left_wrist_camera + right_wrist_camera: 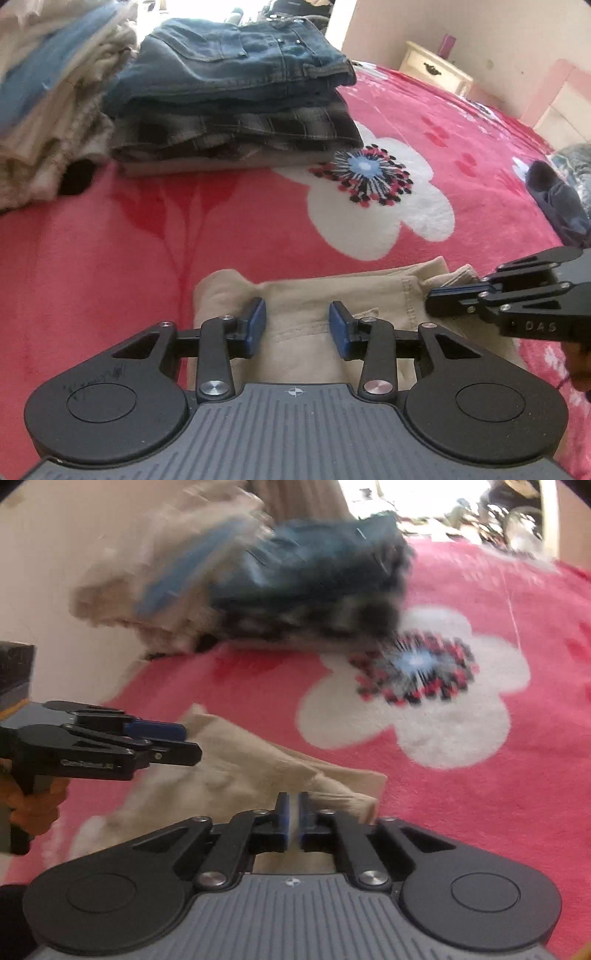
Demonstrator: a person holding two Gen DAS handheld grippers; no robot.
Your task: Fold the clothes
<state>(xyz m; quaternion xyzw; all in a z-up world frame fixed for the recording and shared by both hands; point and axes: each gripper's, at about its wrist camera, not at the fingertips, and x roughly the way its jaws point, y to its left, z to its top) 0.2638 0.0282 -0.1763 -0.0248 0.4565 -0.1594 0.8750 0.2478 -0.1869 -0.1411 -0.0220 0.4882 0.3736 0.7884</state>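
Observation:
A beige garment (314, 295) lies partly folded on the pink blanket, close in front of both grippers. In the left wrist view my left gripper (298, 326) is open, its blue pads (258, 321) astride the cloth without pinching it. At the garment's right corner, my right gripper (434, 299) comes in from the right. In the blurred right wrist view the right gripper (293, 812) is shut on a fold of the beige garment (240, 771). The left gripper (188, 740) hovers over the cloth's left end.
A stack of folded jeans and plaid clothes (236, 85) sits at the back. Beside it, on the left, is a cream and blue pile (48, 103). The pink blanket (110, 258) has a white flower. A dark garment (554, 199) lies at right, a cream nightstand (436, 70) beyond.

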